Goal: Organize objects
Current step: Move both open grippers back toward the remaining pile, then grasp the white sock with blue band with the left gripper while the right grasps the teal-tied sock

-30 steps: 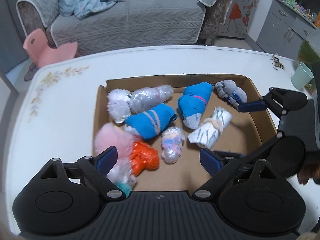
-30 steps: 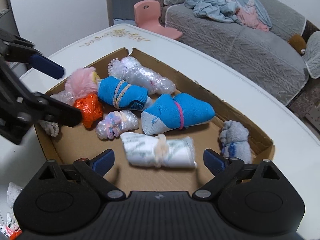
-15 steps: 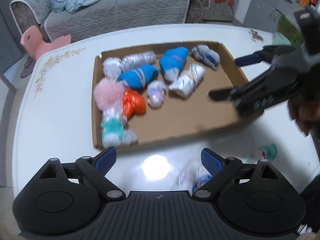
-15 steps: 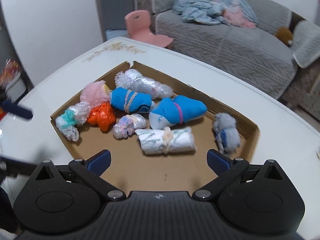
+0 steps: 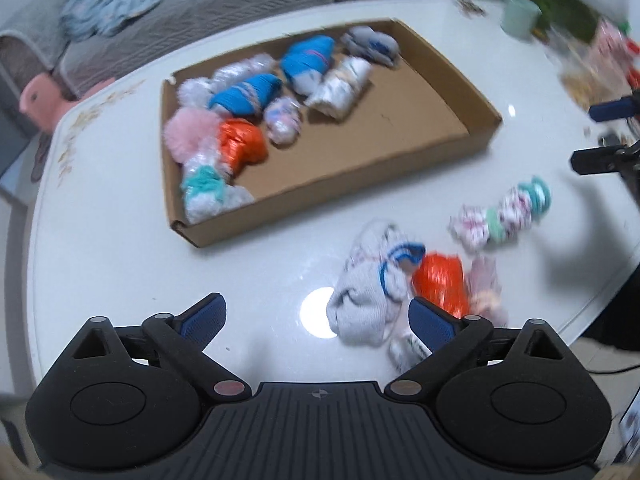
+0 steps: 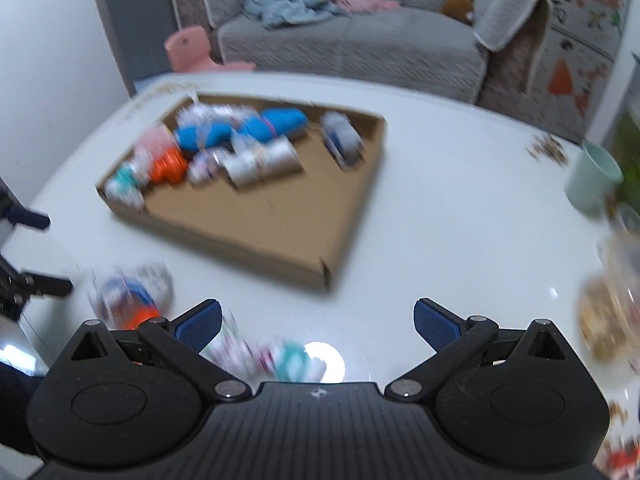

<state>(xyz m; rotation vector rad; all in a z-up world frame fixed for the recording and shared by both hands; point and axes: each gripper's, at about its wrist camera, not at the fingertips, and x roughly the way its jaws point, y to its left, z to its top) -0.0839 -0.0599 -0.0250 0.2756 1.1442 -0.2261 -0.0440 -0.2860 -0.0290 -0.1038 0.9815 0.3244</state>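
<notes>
The left gripper [image 5: 316, 314] hangs over the white table [image 5: 120, 248] with its blue-padded fingers [image 5: 202, 316] spread wide and nothing between them. Just ahead of its right finger lies a loose heap — a white rolled sock with blue trim [image 5: 370, 284] touching an orange bundle [image 5: 440, 280], with a pale pink one [image 5: 484, 280] beside that. Farther right, apart from the heap, sits a white-and-teal sock roll [image 5: 504, 214]. The right gripper [image 6: 316, 318] is likewise wide open and empty, above a blurred teal-and-white roll [image 6: 288, 360]. Beyond both, the shallow cardboard box [image 5: 436, 76] holds the sorted rolls — blue pairs [image 5: 246, 94], a pink fluffy one [image 5: 188, 132], an orange one [image 5: 240, 146] — packed toward its left end. A mint cup [image 6: 592, 180] stands near the table's far right edge.
</notes>
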